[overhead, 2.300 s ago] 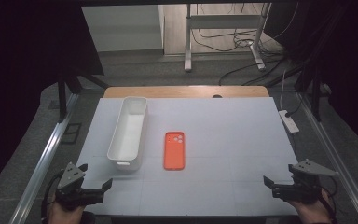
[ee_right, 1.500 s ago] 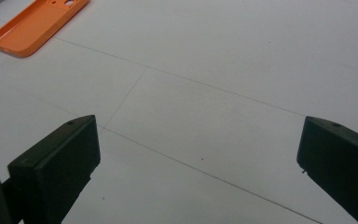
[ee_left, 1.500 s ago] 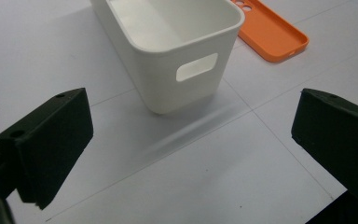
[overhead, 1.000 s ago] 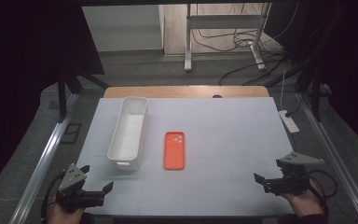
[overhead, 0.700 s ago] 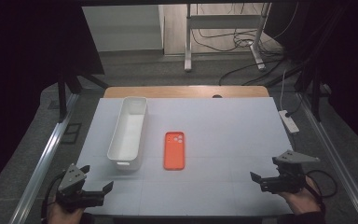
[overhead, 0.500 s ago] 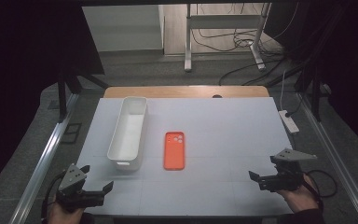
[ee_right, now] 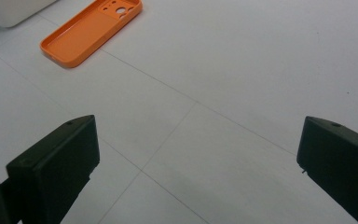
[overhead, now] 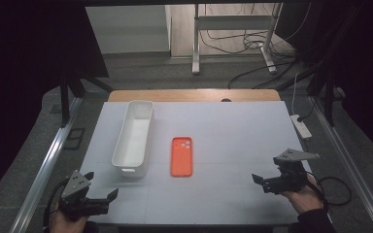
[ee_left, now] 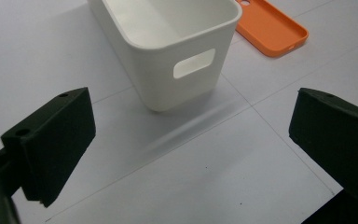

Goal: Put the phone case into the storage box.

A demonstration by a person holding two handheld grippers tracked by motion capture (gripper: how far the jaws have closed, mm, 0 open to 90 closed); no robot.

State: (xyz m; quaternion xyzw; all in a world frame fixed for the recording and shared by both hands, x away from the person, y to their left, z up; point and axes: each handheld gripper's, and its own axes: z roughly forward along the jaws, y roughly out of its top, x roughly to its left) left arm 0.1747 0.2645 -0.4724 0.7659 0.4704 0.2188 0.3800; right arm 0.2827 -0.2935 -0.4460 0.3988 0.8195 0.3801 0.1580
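White tabletop (overhead: pixel 233 126) under dim light, orange phone case (overhead: pixel 181 156) lying flat at centre beside white bin (overhead: pixel 134 137), right gripper (overhead: pixel 261 181) spread wide near right, left gripper (overhead: pixel 108 196) spread near bin's front end, both empty.

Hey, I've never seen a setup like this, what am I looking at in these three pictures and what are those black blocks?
A person sits at a white table with handheld tongs in each hand: left tongs, right tongs. The high view looks down from above. The other two pictures come from cameras riding on the tongs; the black blocks are their jaws, wide open and holding nothing. On the table lie a white bin and, to its right, an orange phone case, inside face up. The right tongs point toward the case.
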